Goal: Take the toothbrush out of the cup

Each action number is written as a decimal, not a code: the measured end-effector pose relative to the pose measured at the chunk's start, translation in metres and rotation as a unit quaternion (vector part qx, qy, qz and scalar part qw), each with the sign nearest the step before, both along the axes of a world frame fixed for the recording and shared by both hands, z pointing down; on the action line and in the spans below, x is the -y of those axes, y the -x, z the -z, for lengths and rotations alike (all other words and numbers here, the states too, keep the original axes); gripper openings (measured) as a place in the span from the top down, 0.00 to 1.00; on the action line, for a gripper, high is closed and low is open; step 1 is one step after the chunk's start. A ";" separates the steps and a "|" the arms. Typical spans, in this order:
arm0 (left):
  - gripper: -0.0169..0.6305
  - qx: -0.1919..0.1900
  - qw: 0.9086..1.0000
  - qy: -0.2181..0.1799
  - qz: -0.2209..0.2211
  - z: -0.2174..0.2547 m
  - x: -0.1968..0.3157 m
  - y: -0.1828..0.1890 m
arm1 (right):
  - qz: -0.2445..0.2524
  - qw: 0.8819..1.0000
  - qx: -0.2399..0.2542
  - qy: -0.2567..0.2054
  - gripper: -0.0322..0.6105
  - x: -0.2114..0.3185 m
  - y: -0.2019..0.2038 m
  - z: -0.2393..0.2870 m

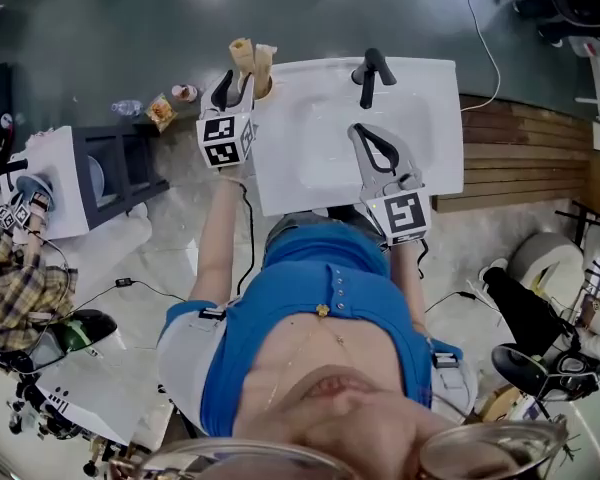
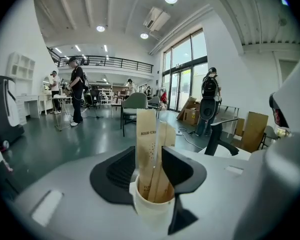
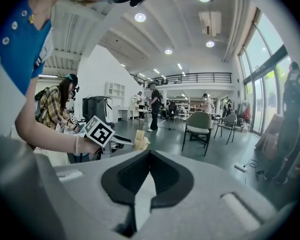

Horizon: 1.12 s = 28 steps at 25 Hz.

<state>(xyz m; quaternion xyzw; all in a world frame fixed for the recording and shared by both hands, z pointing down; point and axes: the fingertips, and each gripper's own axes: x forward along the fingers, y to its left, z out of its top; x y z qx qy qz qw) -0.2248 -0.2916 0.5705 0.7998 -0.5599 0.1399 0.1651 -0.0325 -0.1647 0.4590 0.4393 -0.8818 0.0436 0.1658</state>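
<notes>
The white cup stands on the far left corner of the white sink, and the paper-wrapped toothbrushes stand upright in it, their tops well above the rim. The left tool is at the cup with its black jaws spread wide, one on each side of the wrappers just above the rim. The wrappers fill most of the gap, and the right jaw looks to be right against one, though whether it truly touches I cannot tell. Nothing is clamped. From the head view the left tool reaches the sink's corner from the near left, and the wrapper tops show beyond its tips. The right tool hangs over the basin, just on the near side of the black tap, apart from the cup. In its own view the right tool has its jaws closed together with nothing between them. The wrappers show beyond it to the left.
</notes>
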 end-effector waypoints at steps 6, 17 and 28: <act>0.73 0.007 1.000 0.017 -0.009 -0.019 0.016 0.001 | -0.019 1.000 -0.008 0.009 0.95 -0.004 -0.011 -0.006; 0.89 0.005 1.000 0.001 -0.020 -0.015 0.019 -0.004 | -0.030 0.999 -0.009 0.012 0.95 -0.001 -0.023 -0.006; 0.89 -0.013 0.997 -0.069 -0.010 0.062 0.001 0.005 | -0.017 1.000 0.000 -0.002 0.95 -0.005 -0.024 0.000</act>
